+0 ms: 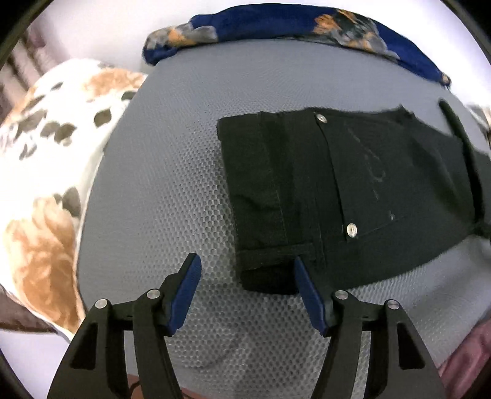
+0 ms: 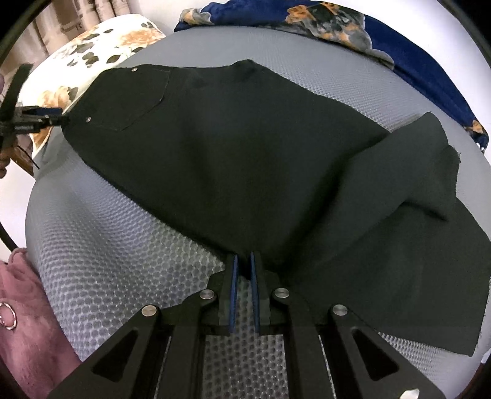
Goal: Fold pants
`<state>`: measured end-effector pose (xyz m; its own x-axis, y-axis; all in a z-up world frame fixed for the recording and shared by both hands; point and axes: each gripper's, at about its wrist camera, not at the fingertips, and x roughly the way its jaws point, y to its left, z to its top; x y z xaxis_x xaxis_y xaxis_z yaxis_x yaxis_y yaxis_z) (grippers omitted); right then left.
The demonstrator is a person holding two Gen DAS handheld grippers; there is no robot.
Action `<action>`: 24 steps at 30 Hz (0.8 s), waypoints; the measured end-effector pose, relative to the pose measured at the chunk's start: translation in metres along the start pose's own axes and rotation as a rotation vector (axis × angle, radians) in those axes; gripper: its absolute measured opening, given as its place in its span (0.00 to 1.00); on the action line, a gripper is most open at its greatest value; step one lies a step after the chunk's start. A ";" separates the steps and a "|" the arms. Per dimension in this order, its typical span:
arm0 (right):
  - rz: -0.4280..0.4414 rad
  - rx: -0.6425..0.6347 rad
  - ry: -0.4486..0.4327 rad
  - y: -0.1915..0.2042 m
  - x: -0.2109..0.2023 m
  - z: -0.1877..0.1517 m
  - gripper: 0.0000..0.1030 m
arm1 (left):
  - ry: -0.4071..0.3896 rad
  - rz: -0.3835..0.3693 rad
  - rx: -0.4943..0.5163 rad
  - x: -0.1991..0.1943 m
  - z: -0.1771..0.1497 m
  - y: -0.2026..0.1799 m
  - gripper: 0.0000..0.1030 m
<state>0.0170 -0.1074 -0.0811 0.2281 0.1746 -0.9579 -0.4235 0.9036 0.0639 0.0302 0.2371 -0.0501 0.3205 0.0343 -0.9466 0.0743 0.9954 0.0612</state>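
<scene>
Black pants [image 2: 245, 159] lie spread on a grey mesh-covered surface [image 2: 107, 261], waistband end to the left, legs to the right. In the left wrist view the waistband and back pocket with rivets [image 1: 337, 184] lie just ahead. My left gripper [image 1: 245, 270] is open, its right finger touching the near waistband corner. My right gripper [image 2: 243, 261] is shut on the near edge of the pants. The left gripper [image 2: 58, 119] also shows in the right wrist view at the waistband.
A white floral pillow [image 1: 46, 153] lies to the left. A blue floral cloth [image 1: 276, 24] lies along the far edge. A pink fabric [image 2: 24, 307] sits at the near left, beside the mesh surface.
</scene>
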 end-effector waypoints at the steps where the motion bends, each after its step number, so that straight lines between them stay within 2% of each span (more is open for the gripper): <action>1: 0.004 0.006 -0.003 -0.001 -0.001 0.000 0.10 | -0.031 0.000 -0.018 -0.004 0.002 0.000 0.62; 3: 0.005 0.008 -0.008 -0.001 -0.002 -0.001 0.19 | -0.152 -0.003 -0.022 -0.024 0.005 -0.007 0.62; 4: -0.001 0.018 -0.014 -0.001 -0.005 0.001 0.37 | -0.199 -0.002 -0.008 -0.033 0.005 -0.011 0.62; 5: 0.007 0.031 -0.026 -0.002 -0.009 0.001 0.50 | -0.244 -0.011 0.023 -0.043 0.007 -0.019 0.62; 9: 0.095 0.142 -0.115 -0.025 -0.041 0.002 0.51 | -0.314 -0.106 0.202 -0.061 0.009 -0.075 0.62; 11: 0.081 0.193 -0.141 -0.040 -0.050 0.002 0.51 | -0.317 -0.182 0.315 -0.059 0.009 -0.113 0.62; 14: 0.061 0.305 -0.165 -0.072 -0.055 -0.002 0.51 | -0.300 -0.288 0.421 -0.051 0.010 -0.162 0.62; 16: 0.082 0.380 -0.173 -0.092 -0.053 -0.007 0.51 | -0.288 -0.363 0.481 -0.049 0.010 -0.194 0.62; 20: 0.167 0.520 -0.163 -0.120 -0.044 -0.017 0.52 | -0.290 -0.428 0.600 -0.046 0.011 -0.247 0.62; 24: 0.180 0.587 -0.141 -0.128 -0.035 -0.025 0.52 | -0.255 -0.469 0.642 -0.035 0.013 -0.277 0.62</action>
<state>0.0412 -0.2395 -0.0626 0.3287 0.3577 -0.8741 0.0762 0.9125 0.4020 0.0101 -0.0412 -0.0296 0.3205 -0.4692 -0.8229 0.7521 0.6541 -0.0801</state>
